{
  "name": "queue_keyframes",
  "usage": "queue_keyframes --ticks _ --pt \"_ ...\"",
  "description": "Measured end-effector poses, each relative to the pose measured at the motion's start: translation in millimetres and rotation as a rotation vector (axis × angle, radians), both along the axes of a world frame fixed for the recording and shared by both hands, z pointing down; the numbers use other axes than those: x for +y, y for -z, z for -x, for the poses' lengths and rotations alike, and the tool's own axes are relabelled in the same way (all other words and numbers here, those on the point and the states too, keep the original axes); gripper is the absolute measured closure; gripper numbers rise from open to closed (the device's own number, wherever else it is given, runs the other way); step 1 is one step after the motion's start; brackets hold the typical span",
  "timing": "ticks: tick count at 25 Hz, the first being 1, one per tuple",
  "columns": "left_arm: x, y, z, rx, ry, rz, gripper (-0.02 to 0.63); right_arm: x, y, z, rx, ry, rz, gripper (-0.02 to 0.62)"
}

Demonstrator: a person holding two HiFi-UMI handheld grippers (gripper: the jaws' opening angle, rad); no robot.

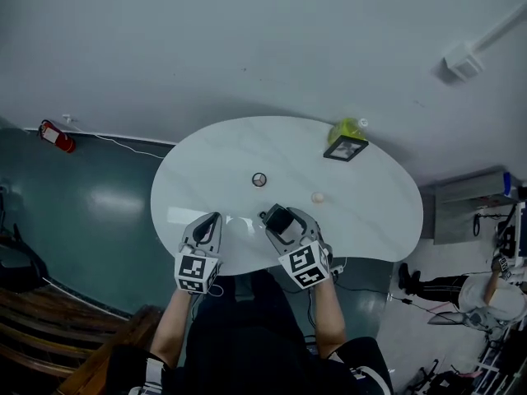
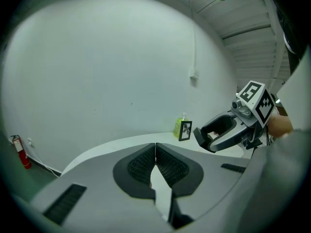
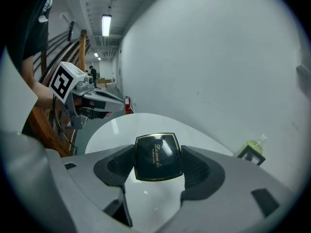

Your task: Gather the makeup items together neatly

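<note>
Two tongs hovered over the near edge of one white oval table (image 1: 206, 151). The right tongs (image 1: 278, 218) gripped a black square compact (image 3: 156, 157) by its two side edges, with the lid facing up. The left tongs (image 2: 155, 149) were closed, and nothing could be made out between them.

The step in hand looked to be carrying the compact to a gathering spot. To do it well, the compact probably needed to be kept level and set down flat just beside the small pieces ahead of the tongs, without knocking them. The grip should have eased only once the table bore the compact.

Counted, largest first:
- one table
- one dark picture frame (image 1: 346, 148), far ahead and to the right of the right tongs
- one green pump bottle (image 1: 349, 128), right behind the frame
- one compact
- one small round pot (image 1: 259, 179), ahead and between the two tongs
- one pale pink sponge (image 1: 318, 197), just ahead and right of the right tongs
</note>
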State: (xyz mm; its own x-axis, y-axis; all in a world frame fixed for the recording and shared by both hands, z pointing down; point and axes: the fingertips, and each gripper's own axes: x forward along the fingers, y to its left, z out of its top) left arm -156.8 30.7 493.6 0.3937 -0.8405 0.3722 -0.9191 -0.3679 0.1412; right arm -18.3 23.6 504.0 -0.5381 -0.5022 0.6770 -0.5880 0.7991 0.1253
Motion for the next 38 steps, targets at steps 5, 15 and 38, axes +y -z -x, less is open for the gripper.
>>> queue_keyframes --ticks 5,15,38 --pt "4.9 -10.6 -30.8 -0.006 -0.019 0.019 0.586 6.3 -21.1 -31.7 0.045 0.040 0.024 0.298" --pt "5.3 -43.8 -46.1 -0.014 0.036 0.083 0.586 -0.8 -71.8 -43.5 0.110 0.186 0.087 0.298" --pt "-8.3 -114.6 -59.3 0.004 0.238 0.196 0.586 -18.4 -176.4 -44.2 0.205 0.535 0.224 0.299"
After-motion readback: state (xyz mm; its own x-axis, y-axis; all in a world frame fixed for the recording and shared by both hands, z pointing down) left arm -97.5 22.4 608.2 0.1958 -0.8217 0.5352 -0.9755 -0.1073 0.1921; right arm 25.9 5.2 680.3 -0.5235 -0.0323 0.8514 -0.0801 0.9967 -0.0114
